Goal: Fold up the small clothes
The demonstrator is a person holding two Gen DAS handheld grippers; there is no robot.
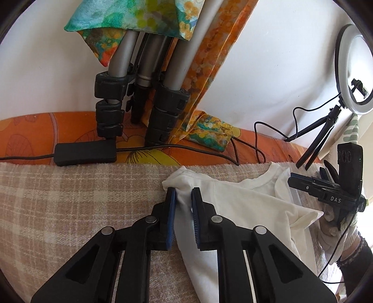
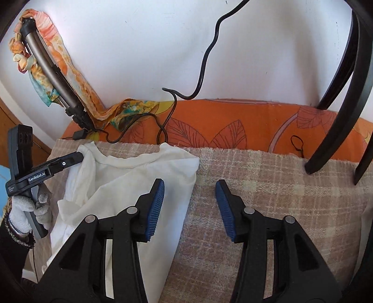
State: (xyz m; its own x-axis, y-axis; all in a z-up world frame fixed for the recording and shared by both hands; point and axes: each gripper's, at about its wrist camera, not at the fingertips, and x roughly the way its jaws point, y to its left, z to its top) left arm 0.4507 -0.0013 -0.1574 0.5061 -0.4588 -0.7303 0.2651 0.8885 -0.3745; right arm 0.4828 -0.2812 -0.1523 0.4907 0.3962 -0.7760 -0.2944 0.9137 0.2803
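Note:
A small white T-shirt (image 1: 244,209) lies on a beige plaid blanket (image 1: 70,198), collar toward the wall. My left gripper (image 1: 184,195) is shut on the shirt's left shoulder fabric, which bunches between its blue pads. In the right wrist view the shirt (image 2: 130,177) lies to the left, and the left gripper (image 2: 77,158) grips its far left corner. My right gripper (image 2: 190,186) is open and empty, its left finger over the shirt's right edge, its right finger over bare blanket. It also shows in the left wrist view (image 1: 321,186) at the shirt's right side.
A tripod (image 1: 139,105) draped with a colourful scarf (image 1: 130,16) stands at the back on an orange cover (image 1: 35,128), with a black power adapter (image 1: 86,153) and cables. A ring light (image 1: 354,70) stands at the right; its black legs (image 2: 326,144) rest on the blanket.

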